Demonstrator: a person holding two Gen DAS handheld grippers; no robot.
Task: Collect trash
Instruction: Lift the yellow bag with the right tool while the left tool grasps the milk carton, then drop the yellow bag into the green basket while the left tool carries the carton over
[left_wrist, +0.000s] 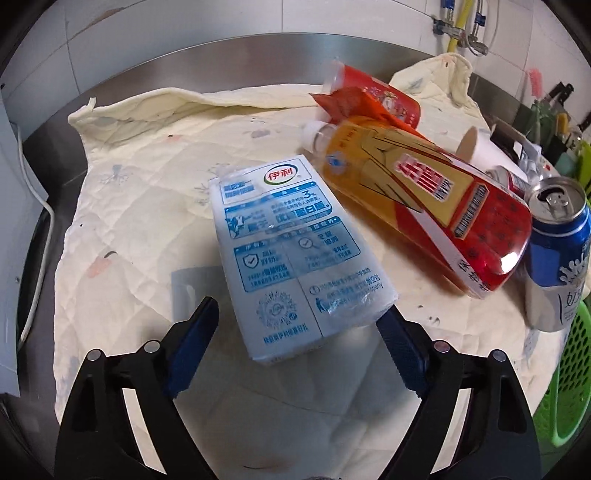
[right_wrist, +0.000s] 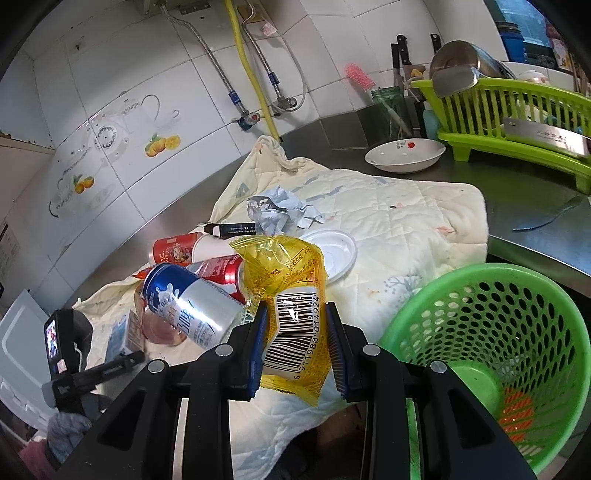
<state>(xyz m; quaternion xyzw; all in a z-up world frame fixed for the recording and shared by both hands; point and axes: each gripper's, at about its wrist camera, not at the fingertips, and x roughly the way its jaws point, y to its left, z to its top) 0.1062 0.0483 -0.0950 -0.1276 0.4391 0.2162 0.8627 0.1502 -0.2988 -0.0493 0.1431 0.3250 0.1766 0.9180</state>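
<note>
1. Right tool clamped on yellow wrapper, barcode side up, long axis running fwd along the fingers.
2. Green basket sits just right of that tool, mouth open twd it; key relation: short swing right + drop, I'd judge.
3. Left tool wide, straddling milk carton; carton axis fwd, tilted slightly left, no clear pad contact.
4. Basket is far right of left tool, so right hand is nearer.

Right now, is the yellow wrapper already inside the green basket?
No, the yellow wrapper is held in the right tool, beside the green basket.
</note>
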